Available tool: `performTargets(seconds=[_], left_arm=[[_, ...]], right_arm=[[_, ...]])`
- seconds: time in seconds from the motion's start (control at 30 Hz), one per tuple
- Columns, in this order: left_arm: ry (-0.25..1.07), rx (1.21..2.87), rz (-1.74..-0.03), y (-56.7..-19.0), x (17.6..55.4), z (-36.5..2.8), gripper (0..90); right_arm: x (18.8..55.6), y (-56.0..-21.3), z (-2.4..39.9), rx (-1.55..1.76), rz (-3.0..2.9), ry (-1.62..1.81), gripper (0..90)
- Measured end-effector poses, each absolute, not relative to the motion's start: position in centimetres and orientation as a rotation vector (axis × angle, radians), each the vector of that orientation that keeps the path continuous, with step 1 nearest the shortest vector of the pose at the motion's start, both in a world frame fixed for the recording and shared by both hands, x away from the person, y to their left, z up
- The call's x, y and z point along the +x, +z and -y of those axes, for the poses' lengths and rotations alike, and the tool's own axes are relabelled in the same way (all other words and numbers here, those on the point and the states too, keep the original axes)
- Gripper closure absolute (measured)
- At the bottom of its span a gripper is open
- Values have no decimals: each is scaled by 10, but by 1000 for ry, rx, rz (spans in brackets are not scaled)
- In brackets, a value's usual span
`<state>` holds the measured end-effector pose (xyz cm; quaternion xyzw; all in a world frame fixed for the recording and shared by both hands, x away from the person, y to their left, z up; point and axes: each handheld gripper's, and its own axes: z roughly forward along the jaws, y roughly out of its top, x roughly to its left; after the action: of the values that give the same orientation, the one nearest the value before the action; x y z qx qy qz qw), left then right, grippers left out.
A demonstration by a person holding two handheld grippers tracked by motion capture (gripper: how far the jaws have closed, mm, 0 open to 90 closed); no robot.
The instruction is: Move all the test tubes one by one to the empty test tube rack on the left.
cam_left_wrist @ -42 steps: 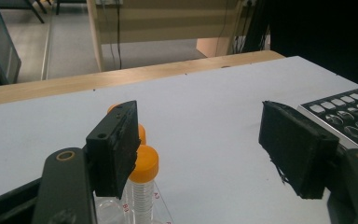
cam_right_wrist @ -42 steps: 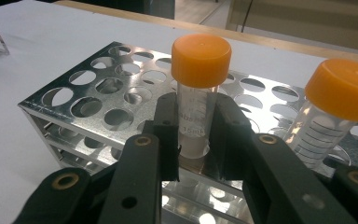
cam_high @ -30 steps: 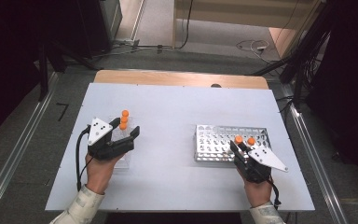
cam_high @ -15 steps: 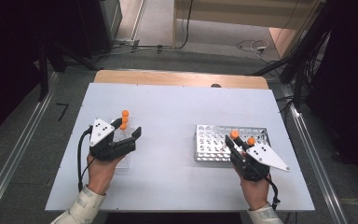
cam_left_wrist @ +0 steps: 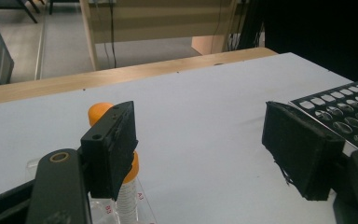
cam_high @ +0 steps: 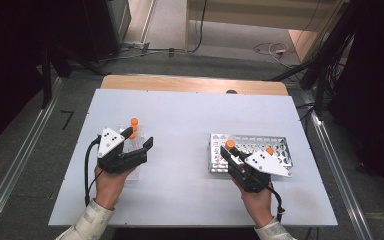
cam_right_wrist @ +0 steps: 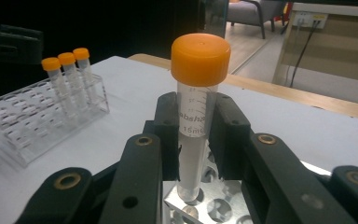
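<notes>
The right tool (cam_right_wrist: 193, 140) is clamped on an orange-capped tube (cam_right_wrist: 196, 112), held upright just above the metal rack (cam_high: 275, 145). If tilted, its tip could be caught on a hole's edge. The left tool (cam_left_wrist: 205, 149) is held wide by the clear rack (cam_right_wrist: 37, 121) on the surface (cam_high: 180, 115).

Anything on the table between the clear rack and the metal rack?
No: in the high view, bare white table separates the clear rack from the metal rack.

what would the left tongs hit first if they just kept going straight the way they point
Probably nothing soon: beyond the open left tongs lies bare white table, then its wooden edge strip. The orange-capped tubes sit beside the left finger, the metal rack off right. Depth is uncertain.
</notes>
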<state>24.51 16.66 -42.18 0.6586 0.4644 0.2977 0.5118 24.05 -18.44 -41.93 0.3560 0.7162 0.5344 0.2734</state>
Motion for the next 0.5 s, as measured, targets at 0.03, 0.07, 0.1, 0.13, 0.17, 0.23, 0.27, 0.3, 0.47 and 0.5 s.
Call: performTargets(seconds=[0.03,0.07,0.1,0.13,0.17,0.23,0.27,0.3,0.47,0.5], left_arm=[[715,1584,-1115,-422,245,-166,257],[715,1584,-1114,-422,245,-166,257],[714,1585,-1114,-422,245,-166,257],[712,1584,-1113,-422,245,-165,257],[712,1584,-1113,-422,245,-165,257],[710,1587,-1111,-422,244,-165,257],[709,1590,-1110,-422,244,-164,257],[708,1589,-1109,-422,244,-164,257],[696,1589,-1102,-422,244,-163,257],[693,1592,-1102,-421,243,-163,257]], right_arm=[[241,-419,182,954,-1933,1441,722],[241,-419,180,946,-1940,1443,722],[241,-420,177,942,-1944,1445,722],[241,-420,175,934,-1951,1447,722],[241,-420,173,931,-1957,1449,722],[241,-421,168,925,-1968,1453,722],[241,-421,166,919,-1974,1454,722],[242,-422,163,912,-1982,1456,722],[243,-426,151,889,-2024,1454,722],[244,-427,148,884,-2032,1450,722]])
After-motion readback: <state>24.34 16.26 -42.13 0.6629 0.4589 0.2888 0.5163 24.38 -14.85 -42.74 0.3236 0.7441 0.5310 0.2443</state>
